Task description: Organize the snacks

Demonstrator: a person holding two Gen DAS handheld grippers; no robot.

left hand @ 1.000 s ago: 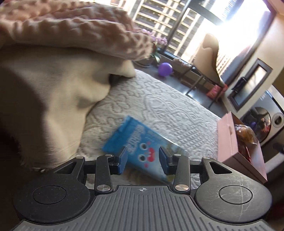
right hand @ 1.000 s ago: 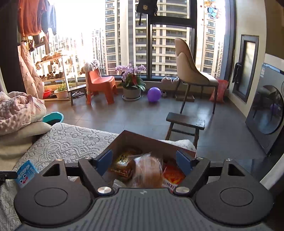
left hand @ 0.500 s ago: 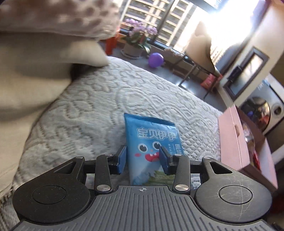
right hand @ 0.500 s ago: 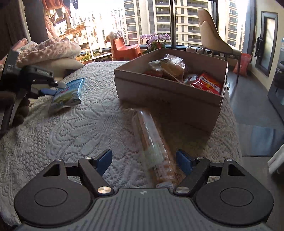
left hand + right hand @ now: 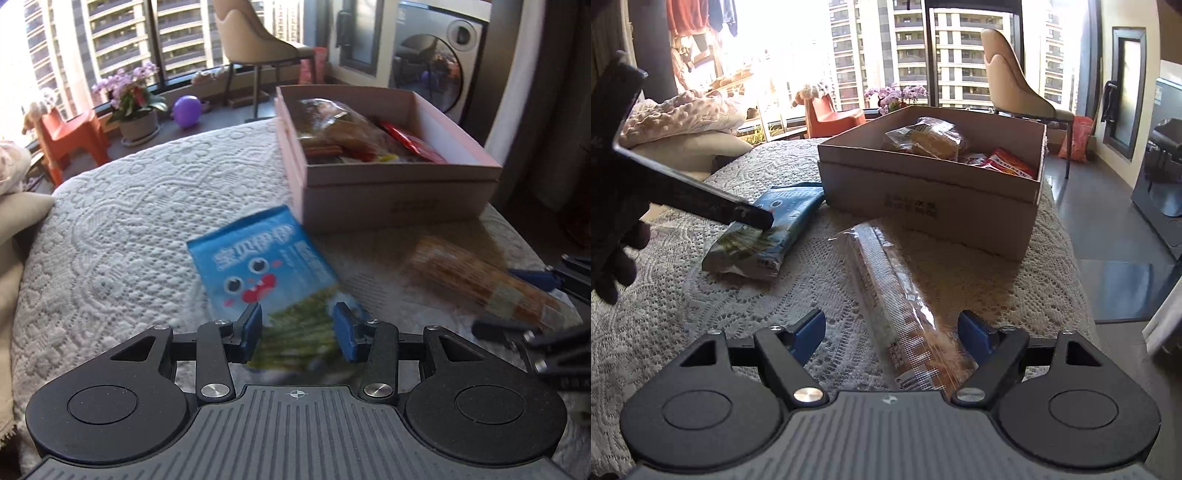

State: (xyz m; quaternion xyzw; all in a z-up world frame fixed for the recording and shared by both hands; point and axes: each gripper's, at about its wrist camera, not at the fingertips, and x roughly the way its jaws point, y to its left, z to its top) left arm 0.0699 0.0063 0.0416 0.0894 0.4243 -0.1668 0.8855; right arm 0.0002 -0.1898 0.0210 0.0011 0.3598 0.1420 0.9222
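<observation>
My left gripper [image 5: 297, 328] is shut on the lower end of a blue snack bag [image 5: 266, 266] with a cartoon face, held just above the lace cloth; the bag also shows in the right wrist view [image 5: 768, 229]. A pink-brown cardboard box [image 5: 399, 192] holding several packed snacks stands just beyond it, also seen in the right wrist view [image 5: 931, 206]. My right gripper [image 5: 892, 330] is open, its jaws on either side of a long clear sleeve of biscuits [image 5: 901, 295] lying on the cloth; the sleeve also shows in the left wrist view [image 5: 480, 280].
The white lace-covered table [image 5: 701, 314] has its edge close on the right. Folded blankets [image 5: 683, 118] lie at the far left. A beige chair [image 5: 1015, 96], an orange kids' chair [image 5: 70, 136], a flower pot [image 5: 136, 107] and a washing machine [image 5: 436, 70] stand beyond.
My left gripper has swung right with the blue bag, bringing it close to the box. My right gripper has moved in around the near end of the biscuit sleeve.
</observation>
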